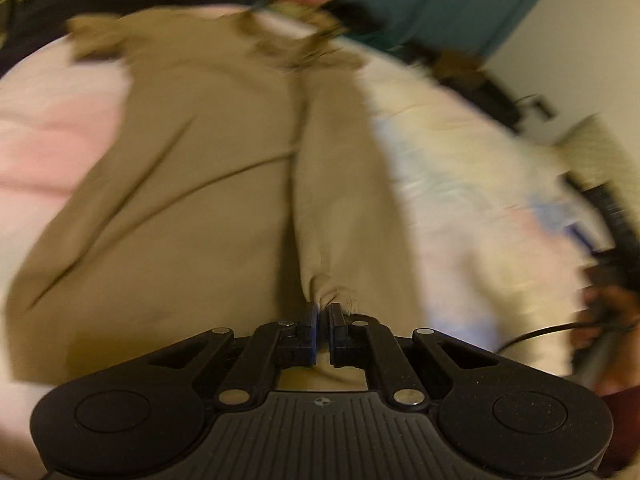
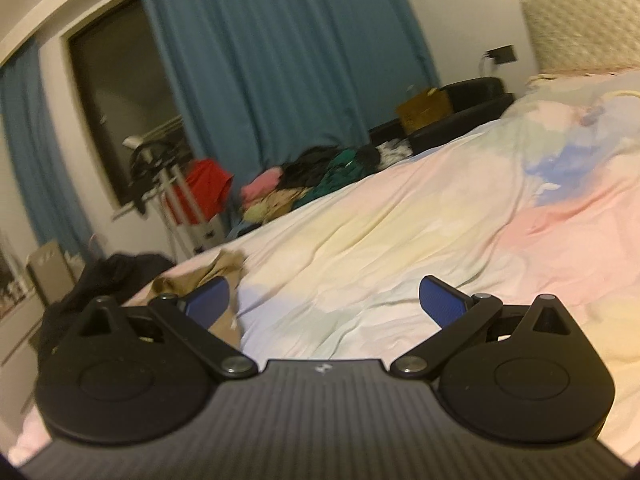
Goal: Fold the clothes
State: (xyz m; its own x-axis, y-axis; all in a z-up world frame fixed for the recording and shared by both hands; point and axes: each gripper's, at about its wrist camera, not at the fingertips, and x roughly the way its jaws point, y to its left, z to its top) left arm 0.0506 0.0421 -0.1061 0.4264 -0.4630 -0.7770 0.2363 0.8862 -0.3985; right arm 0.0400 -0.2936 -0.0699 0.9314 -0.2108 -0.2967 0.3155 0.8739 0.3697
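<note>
Left wrist view: the left gripper [image 1: 323, 312] sits at the lower centre of the frame, its jaws clamped together on a bunched corner of the tan garment [image 1: 180, 184]. The garment spreads from that pinch up across the centre and left of the frame, over the pastel bedspread [image 1: 460, 200]. We judge the step in hand to be carrying this corner across to make a fold. We keep the pinch firm, lift only enough to clear the cloth beneath, and draw along a straight line so the crease runs true.

Right wrist view: the right gripper [image 2: 324, 304] fills the lower frame with its blue pads [image 2: 440, 300] well apart, holding nothing. A part of the tan garment [image 2: 224, 264] shows at centre left, just beyond the left pad. A heap of unfolded clothes [image 2: 312, 180] lies at the bed's far edge, centre frame. We bring the free gripper to pin the garment flat before the fold lands
</note>
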